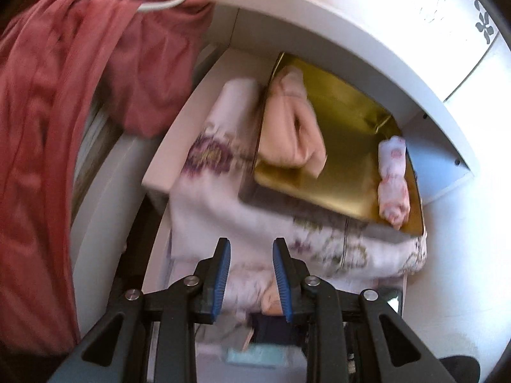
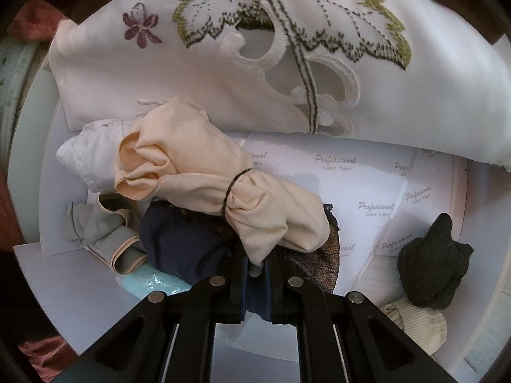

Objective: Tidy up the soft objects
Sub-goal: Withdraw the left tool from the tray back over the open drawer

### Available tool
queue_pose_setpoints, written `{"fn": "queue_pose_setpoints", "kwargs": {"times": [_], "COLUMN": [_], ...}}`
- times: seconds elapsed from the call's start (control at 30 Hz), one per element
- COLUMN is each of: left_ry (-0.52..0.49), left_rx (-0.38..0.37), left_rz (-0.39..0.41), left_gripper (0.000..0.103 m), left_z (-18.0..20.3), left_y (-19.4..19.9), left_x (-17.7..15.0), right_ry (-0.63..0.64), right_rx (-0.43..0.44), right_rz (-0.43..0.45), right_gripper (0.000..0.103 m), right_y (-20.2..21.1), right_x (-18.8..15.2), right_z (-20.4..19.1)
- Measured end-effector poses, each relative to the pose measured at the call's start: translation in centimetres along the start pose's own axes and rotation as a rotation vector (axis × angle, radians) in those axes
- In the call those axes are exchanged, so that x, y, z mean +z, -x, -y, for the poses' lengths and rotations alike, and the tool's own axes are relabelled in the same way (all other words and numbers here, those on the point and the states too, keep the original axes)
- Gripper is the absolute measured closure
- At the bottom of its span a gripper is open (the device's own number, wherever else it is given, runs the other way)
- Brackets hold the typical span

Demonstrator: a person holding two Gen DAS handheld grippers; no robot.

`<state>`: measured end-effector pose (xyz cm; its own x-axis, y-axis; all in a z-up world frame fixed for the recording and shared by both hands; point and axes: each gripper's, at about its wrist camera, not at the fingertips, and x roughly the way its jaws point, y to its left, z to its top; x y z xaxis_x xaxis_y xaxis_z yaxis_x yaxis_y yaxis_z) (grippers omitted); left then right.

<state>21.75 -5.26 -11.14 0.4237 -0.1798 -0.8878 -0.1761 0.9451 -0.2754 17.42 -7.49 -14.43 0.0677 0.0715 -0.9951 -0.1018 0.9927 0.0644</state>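
While L gripper [image 1: 251, 245] empty, R gripper [image 2: 258, 260] pinches peach bundle [image 2: 223, 178].

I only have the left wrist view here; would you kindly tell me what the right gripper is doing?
Observer: The right gripper is shut on one end of a peach bundle.
Operator: Thank you. Is that bundle tied in any way?
Observer: Yes, a thin black band cinches it around the middle.
Operator: Is anything else loose nearby?
Observer: A black woolly item lies apart from the bundle, to its right in the right wrist view.
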Motion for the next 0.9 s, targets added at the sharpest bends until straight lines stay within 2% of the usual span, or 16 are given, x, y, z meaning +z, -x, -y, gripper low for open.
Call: {"fn": "queue_pose_setpoints", "kwargs": {"times": [0.4,0.57,0.83,0.9], "left_ry": [0.048,0.006,-0.076,-0.115], "left_rx": [0.078,0.132,0.149,0.174], "left_rz": [-0.224,-0.294,-0.366,-0.395], "left_gripper": [0.075,0.075,0.071,0.071], "left_z": [-1.5,-1.9,-1.4,-1.1], "left_y": [-2.8,-4.6,-6.8,-7.7], "left_x": [-7.9,-9.8,-11.3,-12.0], "right_ry": [-0.007,-0.006,-0.013,-0.022], "right_rx": [0.008,0.000,-0.025,-0.026], "right_rz": [-0.006,-0.015,-0.032,-0.033], "right_gripper": [0.094,0.094,0.095,0.095], "right_y": [-0.1,-0.2,-0.2,-0.1], "right_x": [-0.1,-0.2,-0.5,-0.6], "right_z": [0.5,0.7,0.6,0.7]}}
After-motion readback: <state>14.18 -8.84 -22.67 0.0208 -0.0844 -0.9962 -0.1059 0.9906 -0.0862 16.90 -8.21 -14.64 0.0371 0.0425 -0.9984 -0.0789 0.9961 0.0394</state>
